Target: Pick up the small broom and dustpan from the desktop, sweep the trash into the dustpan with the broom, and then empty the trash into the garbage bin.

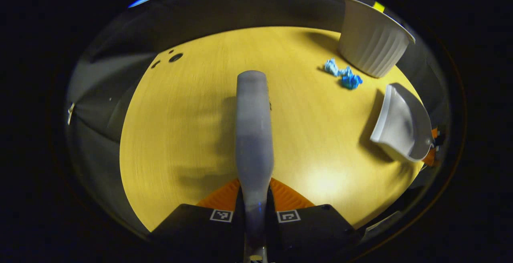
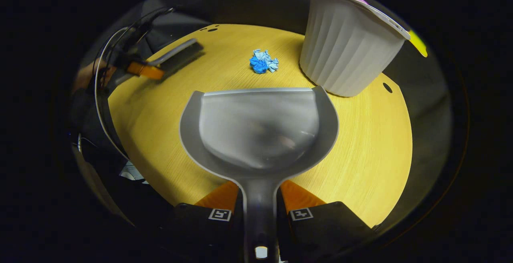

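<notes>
Left claw (image 1: 255,199) clamped on broom (image 1: 253,126), right claw (image 2: 259,203) on dustpan (image 2: 258,130). Risk: blue paper wad (image 2: 262,61) flicked past pan or against garbage bin (image 2: 344,50) if swept too hard.

Bin (image 2: 346,46) just beside trash (image 2: 262,61)

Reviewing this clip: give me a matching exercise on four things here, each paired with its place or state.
Things:
1. broom
2. dustpan
3. blue crumpled paper
4. white bin

States:
A. loose on the desk beside the bin
B. standing upright on the desk
C. gripped by the left tool
D. gripped by the right tool

Pairs: 1-C, 2-D, 3-A, 4-B
</notes>
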